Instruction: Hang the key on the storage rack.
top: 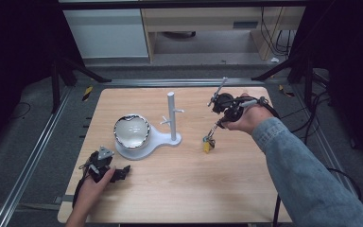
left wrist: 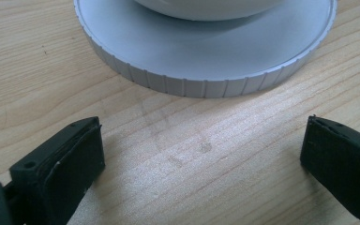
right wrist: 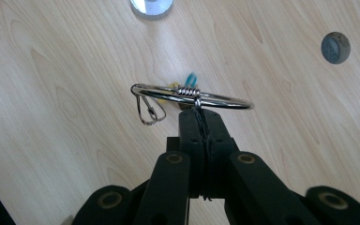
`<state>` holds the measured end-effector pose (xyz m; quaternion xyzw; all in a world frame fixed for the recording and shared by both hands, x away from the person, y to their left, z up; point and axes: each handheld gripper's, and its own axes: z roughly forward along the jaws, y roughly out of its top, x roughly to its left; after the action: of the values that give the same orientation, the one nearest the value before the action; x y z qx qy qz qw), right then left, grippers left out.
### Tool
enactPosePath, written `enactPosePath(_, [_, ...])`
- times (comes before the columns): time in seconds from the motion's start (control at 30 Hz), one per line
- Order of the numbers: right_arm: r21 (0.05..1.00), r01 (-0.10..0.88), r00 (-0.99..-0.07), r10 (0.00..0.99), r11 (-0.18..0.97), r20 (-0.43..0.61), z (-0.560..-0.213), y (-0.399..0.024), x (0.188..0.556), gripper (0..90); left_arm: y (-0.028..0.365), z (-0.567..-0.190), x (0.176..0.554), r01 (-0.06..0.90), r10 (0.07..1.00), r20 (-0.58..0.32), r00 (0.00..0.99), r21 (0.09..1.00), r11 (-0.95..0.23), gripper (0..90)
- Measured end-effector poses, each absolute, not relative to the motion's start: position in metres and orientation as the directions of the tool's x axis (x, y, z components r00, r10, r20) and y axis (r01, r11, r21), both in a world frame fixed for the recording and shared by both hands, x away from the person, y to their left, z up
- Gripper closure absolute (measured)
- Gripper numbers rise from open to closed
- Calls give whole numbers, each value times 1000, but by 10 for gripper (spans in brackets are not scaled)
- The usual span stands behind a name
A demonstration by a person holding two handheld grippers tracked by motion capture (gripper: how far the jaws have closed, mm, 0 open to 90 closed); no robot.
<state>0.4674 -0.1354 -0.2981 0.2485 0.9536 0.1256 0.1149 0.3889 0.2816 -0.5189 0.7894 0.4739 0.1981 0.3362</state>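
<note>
- The left claw (top: 121, 172) is rested on the tabletop (top: 184, 189) near the bottom edge of the high view, held by the person's left hand (top: 92, 187); its jaws are spread wide apart with nothing between them.
- Just beyond it, a white round base (left wrist: 206, 61) is seen, carrying a bowl (top: 131, 131) and joined to an upright white post with pegs (top: 172, 116).
- The right claw (right wrist: 201, 117) is clamped shut on a metal key ring (right wrist: 192, 96), held above the tabletop to the right of the post.
- A small clip (right wrist: 147, 110) is hung from the ring.
- A yellow tag (top: 207, 145) is dangled below the ring, close to or touching the wood; which cannot be told.
</note>
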Motion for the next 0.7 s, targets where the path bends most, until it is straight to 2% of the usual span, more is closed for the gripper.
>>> enactPosePath(0.7, [310, 407, -862, 473, 859, -180, -266, -121, 475, 889, 282, -519, 389, 615, 881, -6, 473, 718, -325, 0])
